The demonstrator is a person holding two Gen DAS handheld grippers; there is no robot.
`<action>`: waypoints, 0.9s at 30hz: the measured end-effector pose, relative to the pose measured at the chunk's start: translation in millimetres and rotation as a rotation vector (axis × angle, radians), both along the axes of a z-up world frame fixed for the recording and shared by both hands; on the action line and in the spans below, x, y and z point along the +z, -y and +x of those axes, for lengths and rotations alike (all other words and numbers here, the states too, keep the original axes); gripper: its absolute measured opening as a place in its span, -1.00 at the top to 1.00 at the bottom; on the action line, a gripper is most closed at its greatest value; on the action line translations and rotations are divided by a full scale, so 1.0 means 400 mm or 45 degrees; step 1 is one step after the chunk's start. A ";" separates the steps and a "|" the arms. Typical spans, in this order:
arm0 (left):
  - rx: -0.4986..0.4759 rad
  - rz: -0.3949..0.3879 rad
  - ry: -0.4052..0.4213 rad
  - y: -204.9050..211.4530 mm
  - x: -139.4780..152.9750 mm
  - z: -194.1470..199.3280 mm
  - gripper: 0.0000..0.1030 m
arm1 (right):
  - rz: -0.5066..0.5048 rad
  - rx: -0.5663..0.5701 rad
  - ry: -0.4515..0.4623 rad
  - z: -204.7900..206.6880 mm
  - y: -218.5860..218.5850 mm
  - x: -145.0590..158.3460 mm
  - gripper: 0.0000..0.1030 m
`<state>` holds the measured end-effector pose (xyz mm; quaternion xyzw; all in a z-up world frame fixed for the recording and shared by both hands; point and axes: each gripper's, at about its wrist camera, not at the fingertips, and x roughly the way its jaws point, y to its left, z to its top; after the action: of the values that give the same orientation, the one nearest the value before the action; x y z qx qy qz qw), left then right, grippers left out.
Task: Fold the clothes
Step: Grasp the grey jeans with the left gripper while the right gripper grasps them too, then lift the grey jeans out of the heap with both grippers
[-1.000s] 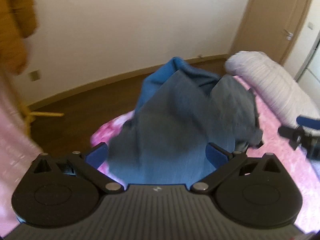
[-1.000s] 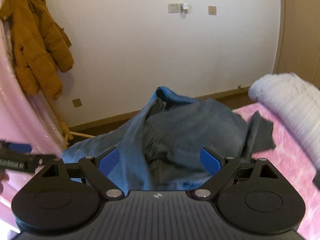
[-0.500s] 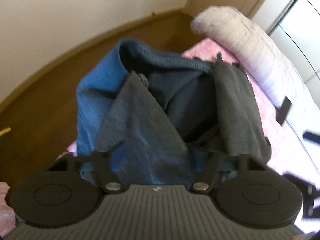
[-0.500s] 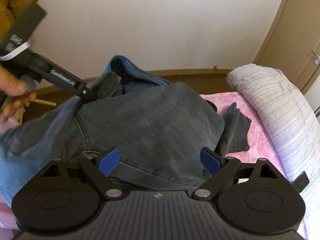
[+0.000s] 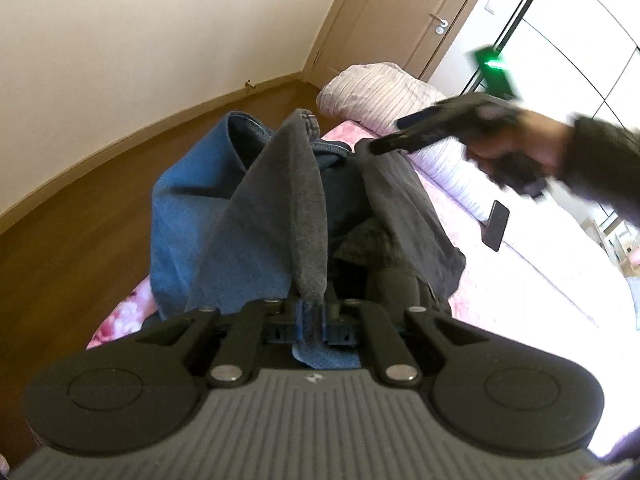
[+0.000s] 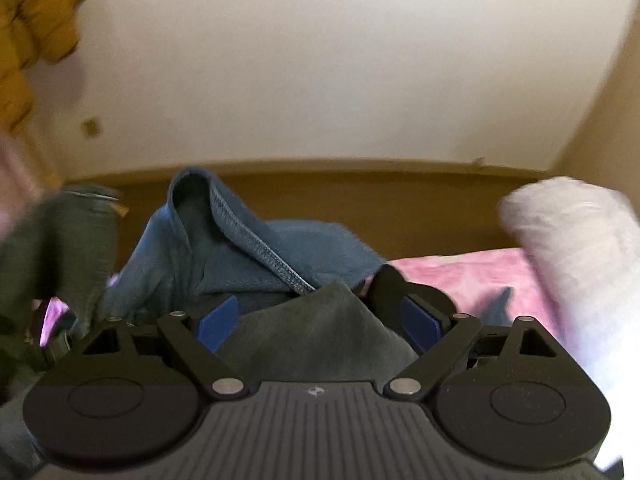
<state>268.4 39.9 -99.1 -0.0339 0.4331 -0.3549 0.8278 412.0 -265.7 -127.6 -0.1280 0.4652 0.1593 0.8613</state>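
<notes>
A pair of grey-blue jeans (image 5: 280,216) lies heaped at the near corner of a pink bed (image 5: 540,280). My left gripper (image 5: 314,322) is shut on a fold of the jeans and holds it up as a ridge. In the left wrist view my right gripper (image 5: 384,146) reaches in from the right, its tip at the far dark part of the jeans. In the right wrist view that gripper (image 6: 320,320) is open, its blue pads (image 6: 218,322) wide apart with jeans cloth (image 6: 320,332) lying between them. A blue hemmed leg (image 6: 248,248) rises ahead.
A white ribbed pillow (image 5: 384,88) lies at the bed's far side, also in the right wrist view (image 6: 576,248). A dark phone (image 5: 496,224) lies on the bed. Brown wooden floor (image 5: 80,208), a cream wall and a door stand beyond. An orange jacket (image 6: 32,20) hangs at left.
My left gripper has gone from open to shut on a fold of the jeans. My right gripper has moved in low over the jeans and stays open.
</notes>
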 end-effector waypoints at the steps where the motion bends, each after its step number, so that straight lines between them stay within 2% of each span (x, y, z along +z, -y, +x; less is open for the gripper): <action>1: 0.017 -0.006 -0.006 -0.007 0.002 -0.012 0.91 | 0.007 0.037 -0.056 0.032 0.007 -0.018 -0.75; 3: 0.051 -0.015 -0.017 -0.018 0.005 -0.035 0.91 | 0.038 0.080 -0.175 0.082 0.020 -0.055 -0.75; 6: 0.093 -0.011 -0.019 -0.020 0.005 -0.049 0.91 | 0.121 0.064 -0.359 0.126 0.043 -0.104 -0.74; 7: 0.101 -0.012 -0.018 -0.019 0.006 -0.050 0.91 | 0.151 0.044 -0.404 0.126 0.049 -0.108 -0.67; 8: 0.099 -0.007 -0.011 -0.014 0.008 -0.053 0.91 | 0.180 0.024 -0.449 0.126 0.055 -0.112 -0.41; 10: 0.085 0.015 0.014 -0.003 0.014 -0.062 0.91 | 0.168 0.004 -0.450 0.099 0.061 -0.096 0.02; 11: 0.080 0.019 0.026 0.003 0.021 -0.067 0.91 | 0.158 0.000 -0.430 0.076 0.067 -0.079 0.36; 12: 0.076 0.015 0.034 0.005 0.030 -0.074 0.91 | 0.149 -0.003 -0.404 0.051 0.076 -0.059 0.46; 14: 0.068 0.004 0.061 0.014 0.049 -0.094 0.91 | 0.168 -0.030 -0.339 -0.014 0.107 -0.011 0.62; 18: 0.030 -0.013 0.081 0.034 0.085 -0.159 0.92 | 0.228 -0.113 -0.216 -0.197 0.191 0.100 0.81; 21: -0.029 0.002 0.092 0.059 0.102 -0.227 0.92 | 0.288 -0.171 -0.170 -0.374 0.242 0.162 0.87; 27: -0.229 0.023 0.095 0.160 0.116 -0.410 0.93 | 0.397 -0.415 -0.192 -0.766 0.333 0.144 0.89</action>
<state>104.4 -24.3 -52.6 0.0259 0.4064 -0.4250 0.8084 105.6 -399.0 -70.1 0.0957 0.5124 0.0972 0.8478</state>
